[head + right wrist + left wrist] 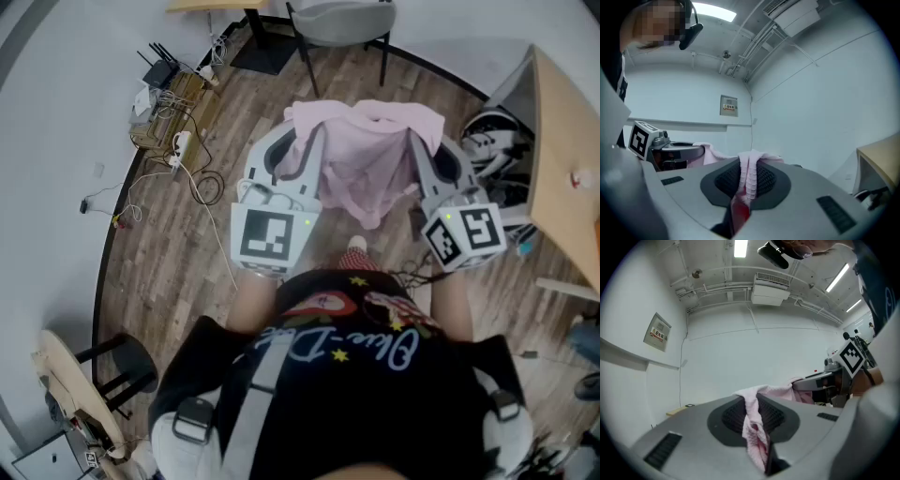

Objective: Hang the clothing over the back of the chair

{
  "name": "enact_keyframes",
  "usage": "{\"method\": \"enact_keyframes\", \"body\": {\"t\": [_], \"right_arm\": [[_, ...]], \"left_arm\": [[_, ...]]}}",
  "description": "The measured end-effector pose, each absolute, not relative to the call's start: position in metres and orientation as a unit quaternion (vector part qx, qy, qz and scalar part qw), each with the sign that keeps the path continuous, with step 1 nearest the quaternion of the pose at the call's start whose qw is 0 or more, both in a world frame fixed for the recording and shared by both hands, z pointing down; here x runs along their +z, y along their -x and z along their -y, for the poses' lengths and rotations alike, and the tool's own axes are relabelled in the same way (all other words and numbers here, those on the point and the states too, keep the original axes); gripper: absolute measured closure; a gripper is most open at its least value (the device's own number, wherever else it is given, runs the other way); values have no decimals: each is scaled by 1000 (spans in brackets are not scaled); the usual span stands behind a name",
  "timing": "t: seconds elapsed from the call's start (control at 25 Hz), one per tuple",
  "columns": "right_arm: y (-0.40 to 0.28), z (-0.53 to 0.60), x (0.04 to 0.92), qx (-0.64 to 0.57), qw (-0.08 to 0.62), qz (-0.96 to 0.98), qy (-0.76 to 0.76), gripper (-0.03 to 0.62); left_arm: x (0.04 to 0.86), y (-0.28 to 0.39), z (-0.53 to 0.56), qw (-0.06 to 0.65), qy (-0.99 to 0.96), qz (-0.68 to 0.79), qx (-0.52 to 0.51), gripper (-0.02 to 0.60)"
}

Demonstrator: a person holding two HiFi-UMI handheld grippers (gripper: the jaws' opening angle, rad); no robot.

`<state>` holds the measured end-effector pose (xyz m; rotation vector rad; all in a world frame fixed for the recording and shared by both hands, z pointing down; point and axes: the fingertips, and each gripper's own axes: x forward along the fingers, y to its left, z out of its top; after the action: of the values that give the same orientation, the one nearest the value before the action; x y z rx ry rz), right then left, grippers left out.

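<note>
Left gripper (305, 148) is clenched on one upper edge of the pink, soft waffle-knit garment (361, 173); right gripper (420, 150) is clenched on the other. It hangs spread between them, short of the grey padded chair (342, 21). Judged light, limp, not fragile; these top-edge holds suit draping.

I'm in an office-type lab: wood floor (178, 253), router (159, 61), loose cables (202, 183), chair (342, 21), worktop (562, 159), ceiling aircon (771, 291).

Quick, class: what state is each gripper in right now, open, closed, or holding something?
Left gripper: closed on the pink garment.
Right gripper: closed on the same pink garment.
</note>
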<state>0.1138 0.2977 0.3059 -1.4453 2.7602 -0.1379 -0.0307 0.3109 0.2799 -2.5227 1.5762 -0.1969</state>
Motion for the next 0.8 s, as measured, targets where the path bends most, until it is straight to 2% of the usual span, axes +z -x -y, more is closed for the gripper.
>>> {"method": "enact_keyframes", "body": {"t": [0.8], "right_arm": [[-119,-236,316,-37,2,-906,421,561]], "left_arm": [[293,20,-265,76,821,-562,-74,532]]}}
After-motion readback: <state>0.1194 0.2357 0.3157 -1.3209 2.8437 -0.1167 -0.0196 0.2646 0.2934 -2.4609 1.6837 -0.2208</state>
